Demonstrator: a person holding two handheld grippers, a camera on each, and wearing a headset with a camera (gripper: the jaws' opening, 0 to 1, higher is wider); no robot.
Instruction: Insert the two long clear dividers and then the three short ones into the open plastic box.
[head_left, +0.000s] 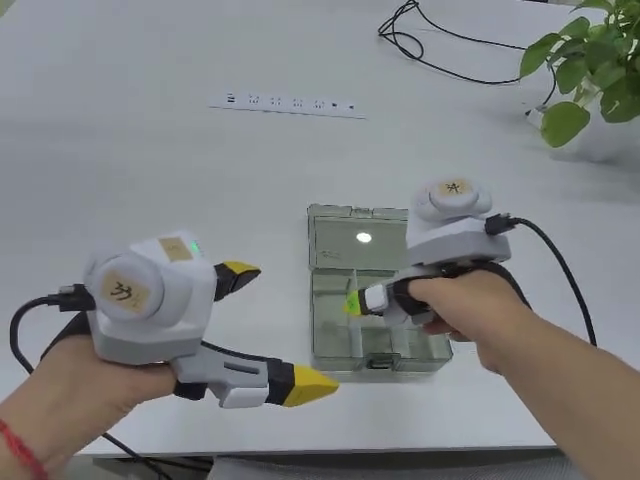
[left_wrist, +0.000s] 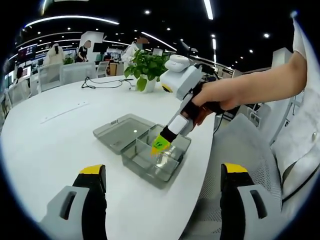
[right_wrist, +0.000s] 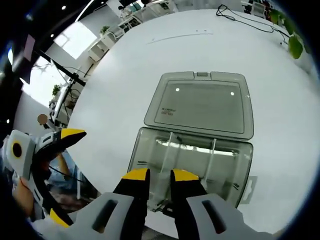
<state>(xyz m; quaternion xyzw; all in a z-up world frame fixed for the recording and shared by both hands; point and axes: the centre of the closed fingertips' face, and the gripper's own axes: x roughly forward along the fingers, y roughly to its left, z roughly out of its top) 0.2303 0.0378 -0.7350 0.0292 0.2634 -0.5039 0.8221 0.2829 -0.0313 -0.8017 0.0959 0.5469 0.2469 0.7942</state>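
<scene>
Plastic, clear and faintly grey-green, makes up the open box (head_left: 335, 335), a shallow rectangular tray with its hinged lid (head_left: 350, 240) folded flat behind it, overhead lights glinting on the lid. In the right gripper view two long clear dividers (right_wrist: 167, 150) stand as thin ribs running front to back inside the tray, well apart from each other. The box lies near the front edge of a smooth white table (head_left: 150, 170), with a white power strip (head_left: 290, 103) farther back, a black cable (head_left: 450, 45) looped at the far side and a leafy green plant (head_left: 585, 60) at the far right corner. Around the table is an open office with ceiling strip lights, and people stand in the distance. The right gripper (head_left: 352, 303), grey-white with yellow tips, is held in the right hand (head_left: 470, 310) and tilts down into the tray; its jaws are drawn close with a slim gap, and whether a clear piece sits between them cannot be told. The left gripper (head_left: 280, 327), held in the left hand (head_left: 90, 380), hovers left of the box with its jaws spread wide and nothing in them.
</scene>
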